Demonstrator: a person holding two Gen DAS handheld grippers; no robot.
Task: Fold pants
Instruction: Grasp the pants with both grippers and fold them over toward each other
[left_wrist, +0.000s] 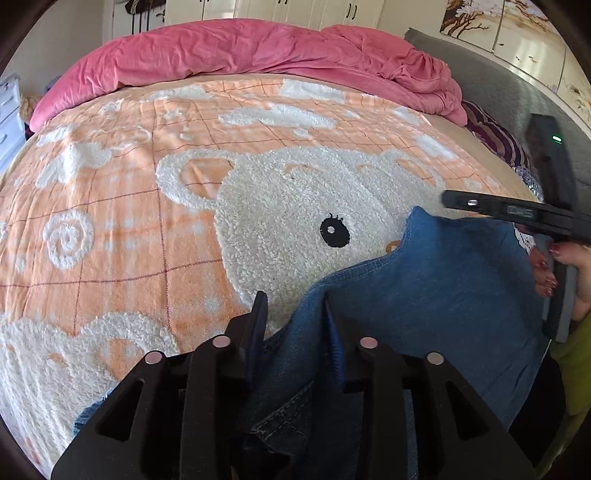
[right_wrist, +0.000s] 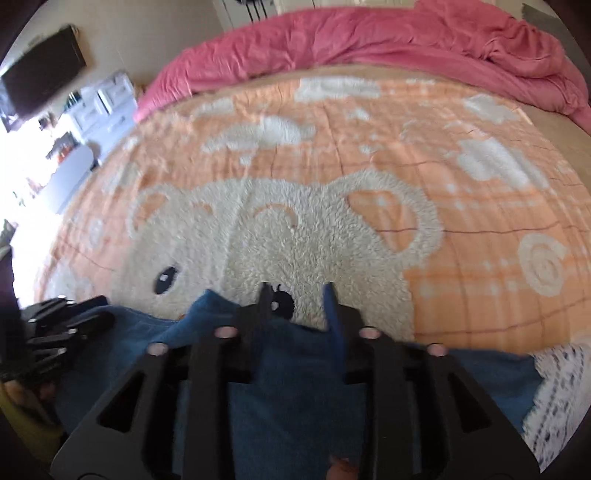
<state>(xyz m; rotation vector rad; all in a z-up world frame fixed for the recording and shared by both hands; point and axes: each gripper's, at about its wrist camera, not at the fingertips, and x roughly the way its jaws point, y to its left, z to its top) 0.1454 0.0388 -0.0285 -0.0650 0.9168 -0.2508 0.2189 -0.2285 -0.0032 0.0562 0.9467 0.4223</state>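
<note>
Blue pants (left_wrist: 424, 295) on near edge of orange bear blanket (left_wrist: 147, 184), left hand-held gripper (left_wrist: 295, 310) parted around denim fold, right hand-held gripper (right_wrist: 297, 302) parted above pants (right_wrist: 295, 387), pink duvet (left_wrist: 258, 51) beyond

The pants (left_wrist: 424, 295) lie on the blanket (left_wrist: 147, 221) at the bed's near edge, partly over its bear figure (left_wrist: 295, 206). The left gripper (left_wrist: 295, 310) sits over their left part, the right gripper (right_wrist: 297, 299) further right. A quilt (left_wrist: 258, 51) lies bunched along the far side.

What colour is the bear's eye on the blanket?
Black, with a small white dot in the middle. The bear's eye on the orange blanket shows best in the left wrist view.
</note>
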